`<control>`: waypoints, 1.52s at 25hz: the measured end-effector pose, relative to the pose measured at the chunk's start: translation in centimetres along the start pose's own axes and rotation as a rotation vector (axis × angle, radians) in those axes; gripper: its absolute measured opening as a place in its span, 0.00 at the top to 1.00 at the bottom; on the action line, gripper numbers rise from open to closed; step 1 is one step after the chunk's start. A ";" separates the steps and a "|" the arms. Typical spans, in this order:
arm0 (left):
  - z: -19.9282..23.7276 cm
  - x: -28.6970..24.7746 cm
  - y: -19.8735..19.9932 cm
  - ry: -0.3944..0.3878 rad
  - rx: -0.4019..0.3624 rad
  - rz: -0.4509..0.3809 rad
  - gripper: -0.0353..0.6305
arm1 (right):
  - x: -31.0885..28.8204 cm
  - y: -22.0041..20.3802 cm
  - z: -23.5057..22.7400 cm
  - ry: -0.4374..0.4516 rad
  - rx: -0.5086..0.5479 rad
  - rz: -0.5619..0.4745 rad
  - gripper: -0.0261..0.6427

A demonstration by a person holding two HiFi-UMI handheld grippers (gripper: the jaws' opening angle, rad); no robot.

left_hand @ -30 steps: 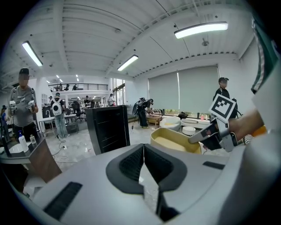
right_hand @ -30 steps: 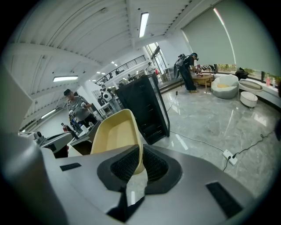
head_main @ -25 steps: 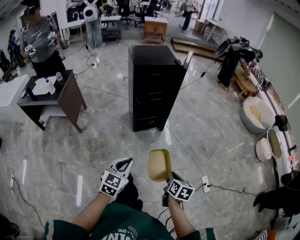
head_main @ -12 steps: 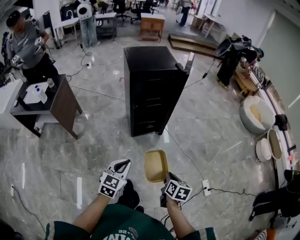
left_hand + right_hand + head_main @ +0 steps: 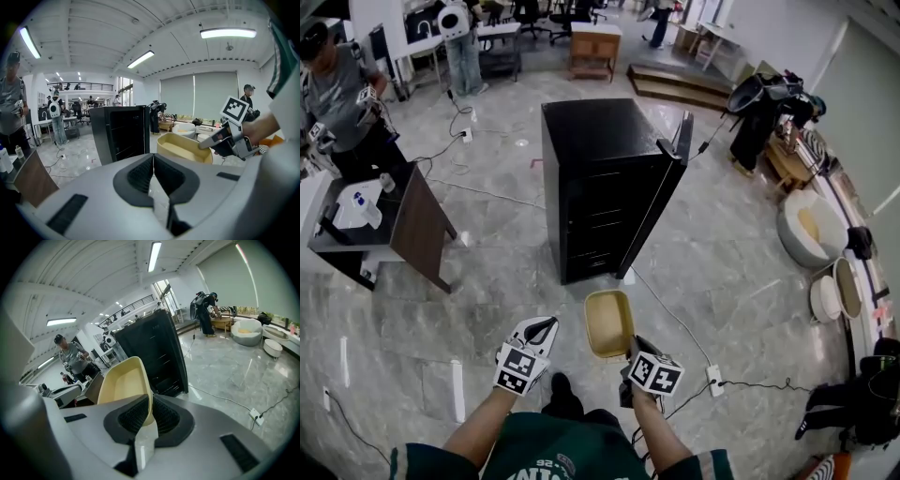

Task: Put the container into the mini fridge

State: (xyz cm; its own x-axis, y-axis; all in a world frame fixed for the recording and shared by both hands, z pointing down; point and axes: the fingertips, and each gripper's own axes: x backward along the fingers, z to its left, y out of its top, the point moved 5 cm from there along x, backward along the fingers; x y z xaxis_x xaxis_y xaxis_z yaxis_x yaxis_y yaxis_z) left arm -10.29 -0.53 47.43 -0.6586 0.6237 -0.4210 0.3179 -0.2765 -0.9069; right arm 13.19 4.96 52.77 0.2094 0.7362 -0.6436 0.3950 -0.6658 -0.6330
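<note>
One pale yellow container (image 5: pixel 609 323) hangs in the air before the single black mini fridge (image 5: pixel 600 187), its near rim pinched by the right gripper (image 5: pixel 632 349). The left gripper (image 5: pixel 544 328), the second of two, has its jaws pressed together on nothing. Against a second ago, the fridge sits nearer in the head view, with more of its ajar door (image 5: pixel 667 187) showing.

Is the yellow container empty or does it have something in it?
Empty: the container shows only its bare yellow floor, nothing inside.
</note>
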 end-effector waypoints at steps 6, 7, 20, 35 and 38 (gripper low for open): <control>2.7 -0.9 0.1 -0.003 0.009 0.000 0.93 | -2.6 1.5 1.1 -0.003 -0.008 -0.004 0.89; 3.0 -1.1 0.1 -0.004 0.009 0.005 0.93 | -3.0 1.7 1.1 -0.003 -0.010 -0.005 0.89; 5.1 -6.1 1.0 -0.027 0.003 0.020 0.93 | -7.7 4.9 0.1 0.033 -0.042 -0.013 0.89; 8.6 -12.7 2.3 -0.013 0.016 0.068 0.93 | -17.4 11.2 -2.1 0.007 -0.015 0.043 0.89; 9.0 -14.3 2.4 -0.020 0.021 0.077 0.93 | -19.4 13.0 -2.6 0.005 -0.010 0.044 0.89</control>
State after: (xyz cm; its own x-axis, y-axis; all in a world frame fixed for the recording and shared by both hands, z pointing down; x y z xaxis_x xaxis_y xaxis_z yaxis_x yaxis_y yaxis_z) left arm -6.24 -16.69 51.10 -0.6462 0.5856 -0.4893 0.3537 -0.3383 -0.8721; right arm 16.61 -17.64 58.14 0.2310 0.7069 -0.6686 0.3940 -0.6963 -0.6000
